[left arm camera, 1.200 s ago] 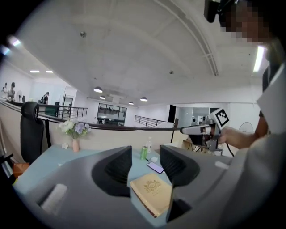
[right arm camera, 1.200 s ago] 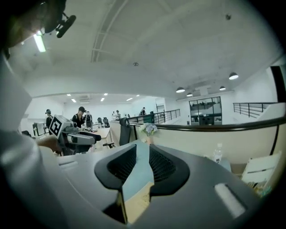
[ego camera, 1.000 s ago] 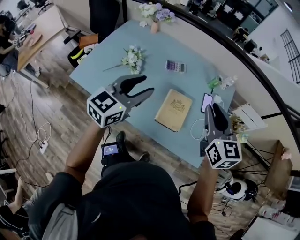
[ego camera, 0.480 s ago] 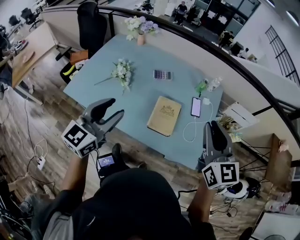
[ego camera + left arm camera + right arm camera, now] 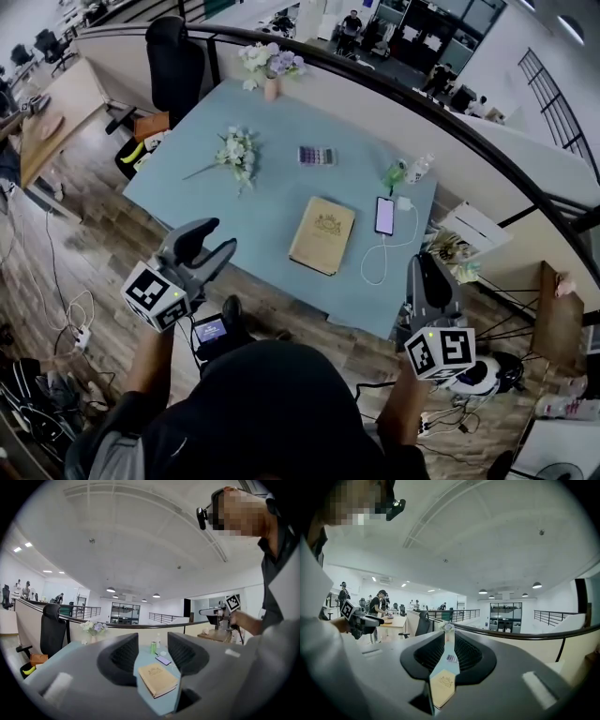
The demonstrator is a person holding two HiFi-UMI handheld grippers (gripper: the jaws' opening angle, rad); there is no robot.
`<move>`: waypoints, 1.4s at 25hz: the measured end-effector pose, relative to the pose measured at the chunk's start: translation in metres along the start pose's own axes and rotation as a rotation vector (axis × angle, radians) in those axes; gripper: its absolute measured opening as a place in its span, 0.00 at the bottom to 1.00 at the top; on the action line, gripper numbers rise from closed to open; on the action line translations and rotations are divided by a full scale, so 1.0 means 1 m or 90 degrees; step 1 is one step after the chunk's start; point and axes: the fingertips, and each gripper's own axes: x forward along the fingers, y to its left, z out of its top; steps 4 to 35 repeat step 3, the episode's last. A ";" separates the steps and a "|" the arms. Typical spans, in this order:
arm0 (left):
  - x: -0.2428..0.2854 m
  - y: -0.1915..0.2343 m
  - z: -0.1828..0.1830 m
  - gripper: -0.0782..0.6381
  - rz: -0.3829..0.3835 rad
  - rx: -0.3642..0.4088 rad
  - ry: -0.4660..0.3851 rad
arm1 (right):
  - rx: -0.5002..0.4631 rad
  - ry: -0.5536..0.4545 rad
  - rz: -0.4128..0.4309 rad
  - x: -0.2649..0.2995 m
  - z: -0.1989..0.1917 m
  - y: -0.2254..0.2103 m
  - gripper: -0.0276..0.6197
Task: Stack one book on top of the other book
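A tan book [image 5: 322,234] with an emblem on its cover lies flat near the front edge of the light blue table [image 5: 272,202]; I can make out only this one book. It also shows in the left gripper view [image 5: 157,679] and the right gripper view [image 5: 442,684]. My left gripper [image 5: 218,236] is open and empty, held off the table's front left edge. My right gripper [image 5: 427,259] hangs beyond the front right corner, its jaws together with only a thin slit between them and nothing held.
On the table lie a white flower spray [image 5: 234,150], a calculator [image 5: 316,156], a phone [image 5: 384,216] on a white cable, a green can [image 5: 394,175] and a flower vase [image 5: 270,67]. A black chair [image 5: 173,61] stands at the far left. Cables lie on the wooden floor.
Both grippers have drawn back from the table toward the person. The left one sank from over the table's front edge to below it. The book has not moved.
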 end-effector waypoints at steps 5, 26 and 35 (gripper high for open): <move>-0.002 -0.003 -0.004 0.45 -0.006 0.003 0.002 | 0.008 0.001 0.001 -0.001 -0.007 -0.002 0.15; -0.002 -0.003 -0.004 0.45 -0.006 0.003 0.002 | 0.008 0.001 0.001 -0.001 -0.007 -0.002 0.15; -0.002 -0.003 -0.004 0.45 -0.006 0.003 0.002 | 0.008 0.001 0.001 -0.001 -0.007 -0.002 0.15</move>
